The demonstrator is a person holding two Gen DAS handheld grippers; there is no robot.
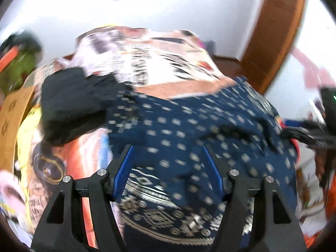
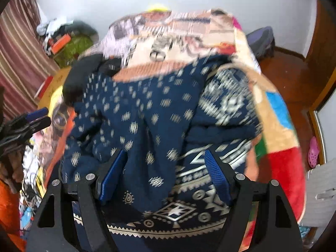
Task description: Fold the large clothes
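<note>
a: where's the navy patterned garment [image 1: 189,126]?

b: right under and ahead of both grippers, crumpled on the printed blanket [image 1: 159,63]. in the left wrist view its white-bordered hem sits below the left gripper [image 1: 168,163], and the dotted part runs forward and off to the right.

a: are the left jaws on it?

b: no, they stand apart, blue pads [image 1: 212,168] wide of each other, with the cloth showing between them but not pinched.

a: and the right gripper [image 2: 166,168]?

b: same, spread apart above the garment [image 2: 147,115]. a fold of the dotted cloth rises between the pads [image 2: 216,174]; i can't see either pad pressing on it. the view is blurred.

a: anything else nearby?

b: a black garment [image 1: 73,96] lies forward and left of the left gripper, touching the navy one's far left edge. in the right wrist view the left gripper [image 2: 35,117] shows at the left edge, beside the cloth, and a pink clog [image 2: 314,151] lies on the floor far right.
</note>
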